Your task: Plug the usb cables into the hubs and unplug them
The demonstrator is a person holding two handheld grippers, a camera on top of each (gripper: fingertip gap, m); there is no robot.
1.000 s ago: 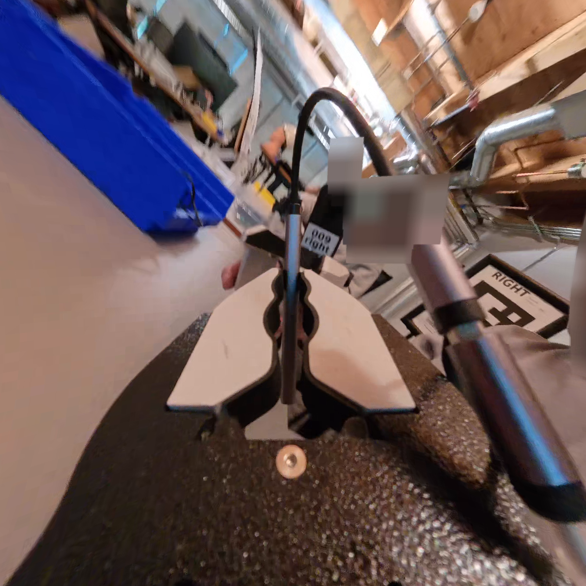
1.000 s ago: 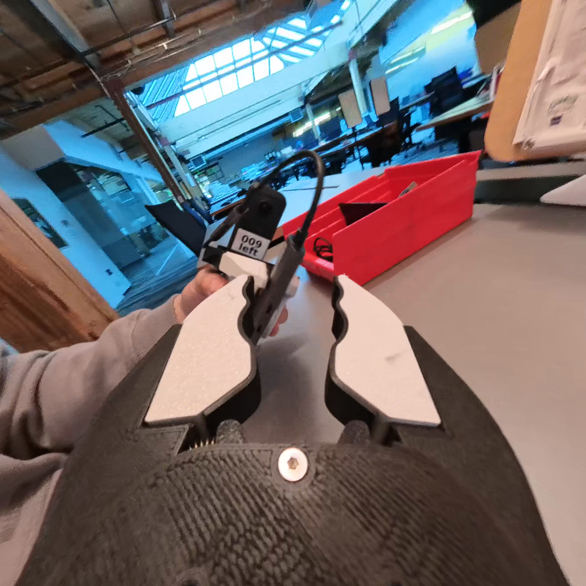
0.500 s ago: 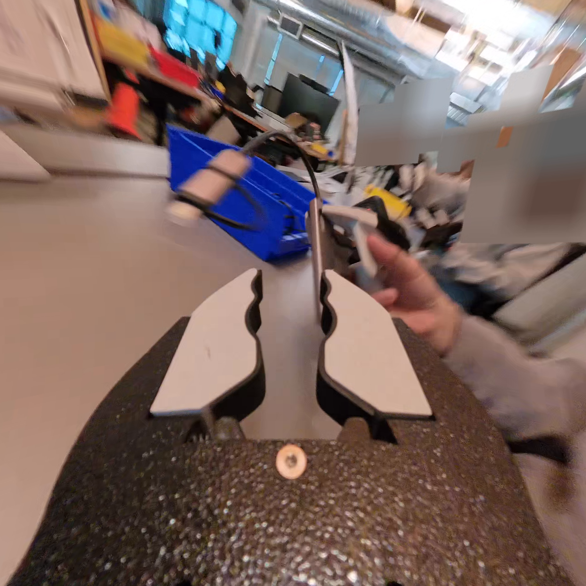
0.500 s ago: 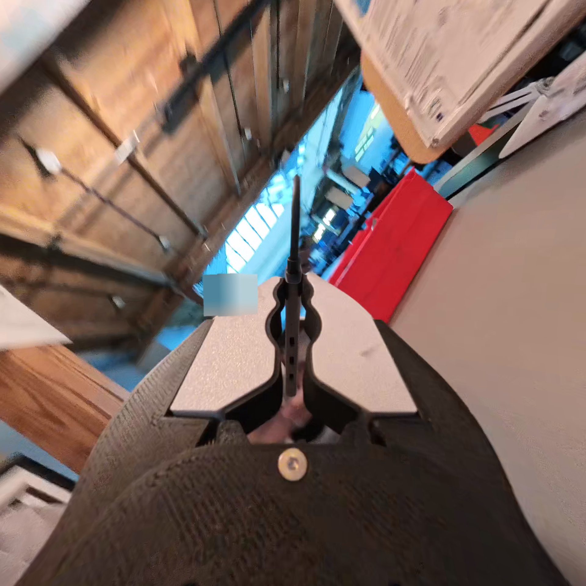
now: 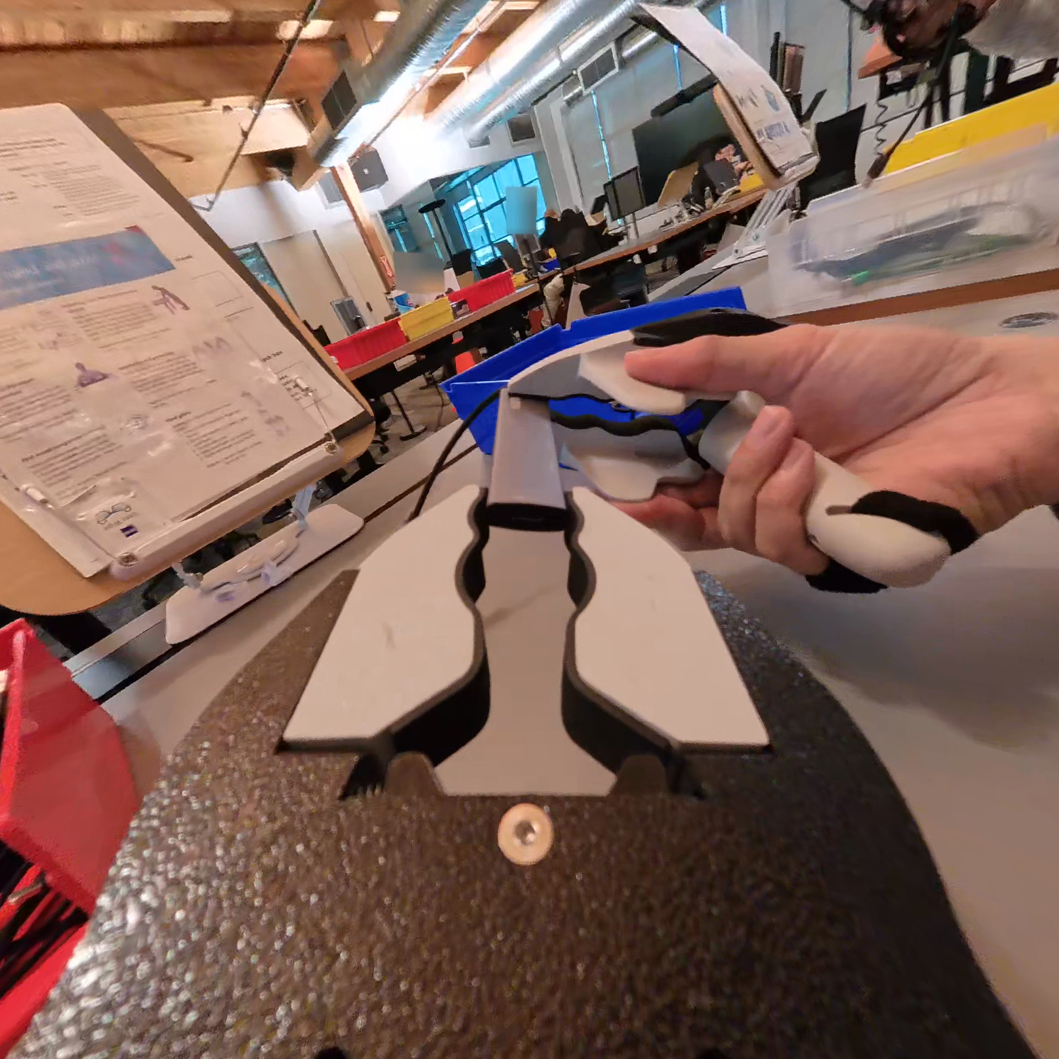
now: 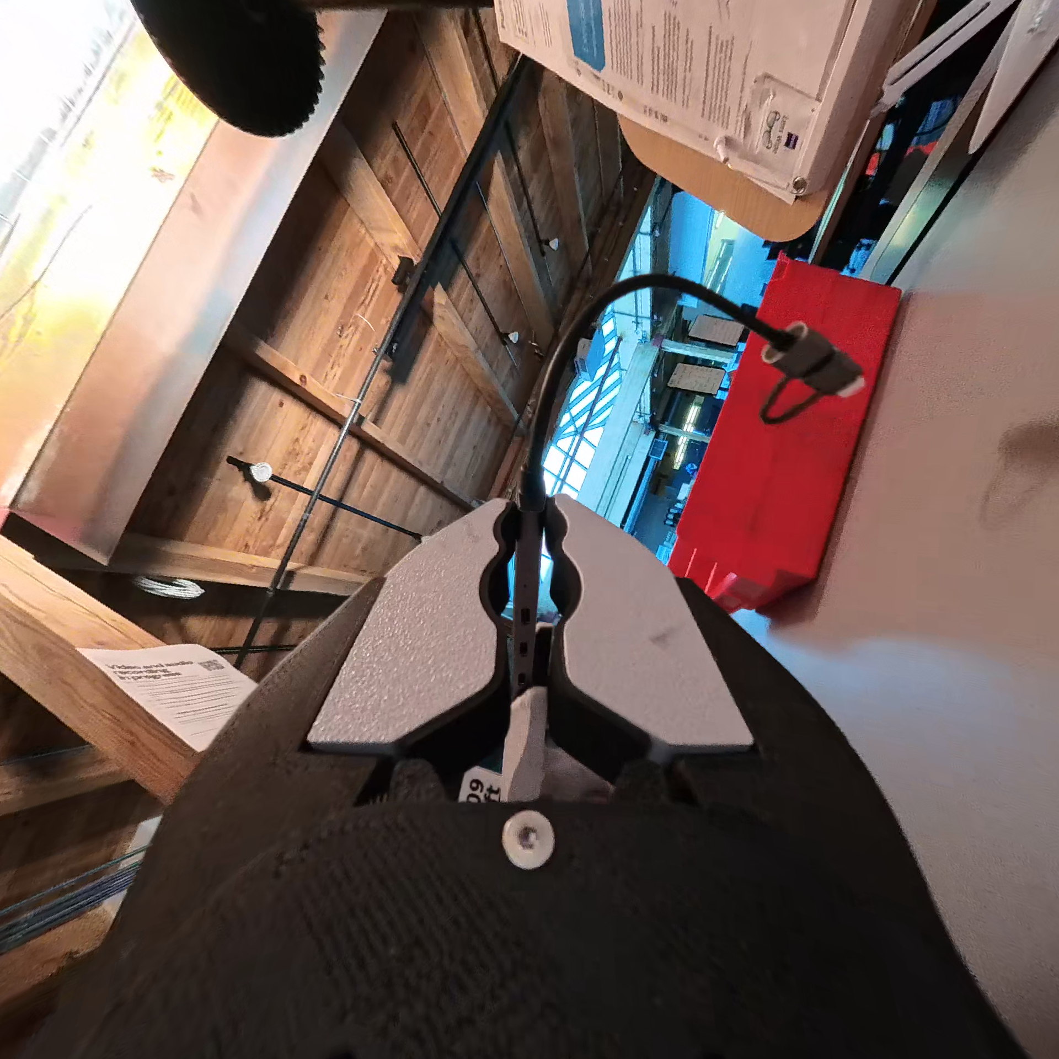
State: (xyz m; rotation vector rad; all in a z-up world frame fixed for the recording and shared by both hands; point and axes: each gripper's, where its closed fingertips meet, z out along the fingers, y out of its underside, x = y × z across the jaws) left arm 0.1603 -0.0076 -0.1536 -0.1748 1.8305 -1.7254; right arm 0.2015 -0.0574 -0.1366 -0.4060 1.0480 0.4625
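In the left wrist view a flat grey USB hub [image 5: 524, 458] stands between the tips of my left gripper [image 5: 524, 504], which touch its two narrow edges. My right gripper, held by a hand [image 5: 859, 430], pinches the hub's far end with its fingers [image 5: 619, 455] on the flat faces. In the right wrist view my right gripper [image 6: 530, 510] is shut on the hub [image 6: 526, 601], seen edge-on. Its black cable [image 6: 573, 344] arcs up to a loose plug [image 6: 814, 367]. The cable also shows in the left wrist view [image 5: 447, 464]. Both grippers are above the grey table [image 5: 917, 716].
A red bin [image 5: 51, 773] sits at my near left; it also shows in the right wrist view [image 6: 791, 435]. A blue bin [image 5: 630, 329] lies behind the hub. A tilted document stand [image 5: 143, 344] is at the left. A clear plastic box [image 5: 917, 229] is at the far right. Tip to tip, the grippers are about 7 centimeters apart.
My right gripper closed on the hub and kept it. My left gripper let go, turned, and now holds the hub's near end across its width. Both views swung round.
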